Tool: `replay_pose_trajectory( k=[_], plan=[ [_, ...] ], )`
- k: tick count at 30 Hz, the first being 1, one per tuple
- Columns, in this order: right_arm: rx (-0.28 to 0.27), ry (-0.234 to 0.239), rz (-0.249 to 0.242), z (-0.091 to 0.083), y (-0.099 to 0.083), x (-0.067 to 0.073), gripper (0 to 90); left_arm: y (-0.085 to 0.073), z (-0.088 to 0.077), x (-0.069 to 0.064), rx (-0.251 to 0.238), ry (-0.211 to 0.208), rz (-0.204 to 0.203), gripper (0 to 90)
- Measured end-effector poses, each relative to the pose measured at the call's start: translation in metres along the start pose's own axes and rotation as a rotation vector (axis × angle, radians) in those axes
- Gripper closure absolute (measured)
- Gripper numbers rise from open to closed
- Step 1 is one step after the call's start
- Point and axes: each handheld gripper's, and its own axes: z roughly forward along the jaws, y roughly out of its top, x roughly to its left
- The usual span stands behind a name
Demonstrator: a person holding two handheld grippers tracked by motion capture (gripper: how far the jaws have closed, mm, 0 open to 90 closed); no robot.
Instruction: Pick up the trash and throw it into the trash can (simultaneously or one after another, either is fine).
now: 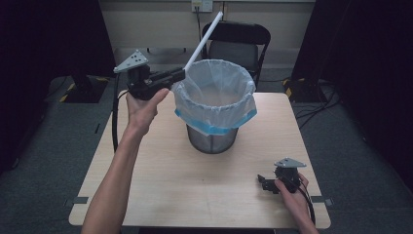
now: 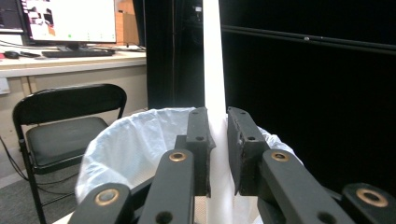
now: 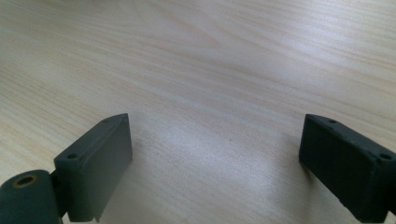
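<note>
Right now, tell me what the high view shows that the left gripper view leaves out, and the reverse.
High view alone: the wooden table, the mesh bin under the bag, and the right gripper, open, resting on the table.

Left gripper view alone: a desk with a monitor behind the chair.

Both: the left gripper shut on the white tube beside the bin's white bag, and the black folding chair beyond.

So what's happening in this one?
A person's left gripper is clamped on a long white tube, holding it tilted at the rim of a mesh bin lined with a white bag; the tube's lower end reaches inside the bag. The right gripper rests open on the wooden table, holding nothing.
</note>
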Motion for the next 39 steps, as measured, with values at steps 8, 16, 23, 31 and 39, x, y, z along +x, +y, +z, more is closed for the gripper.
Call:
replay_pose_trajectory(
  k=[8,16,23,31,39],
  plan=[
    [0.000,0.000,0.000,0.000,0.000,0.000,8.8,0.002,0.021,-0.002,0.017,-0.036,-0.012,80.1],
    [-0.001,0.000,-0.001,0.000,0.000,0.000,8.8,0.002,0.038,-0.003,0.024,-0.063,-0.027,80.0],
    [0.000,0.000,0.001,0.000,0.000,0.000,8.8,-0.003,0.056,-0.003,0.072,-0.097,-0.042,79.6],
    [-0.001,0.000,-0.001,0.000,0.000,0.000,8.8,-0.005,0.060,-0.003,0.106,-0.066,-0.042,55.0],
    [0.000,0.000,0.002,0.000,0.000,0.000,8.8,-0.004,0.052,0.001,0.101,-0.066,-0.033,32.4]
  ],
)
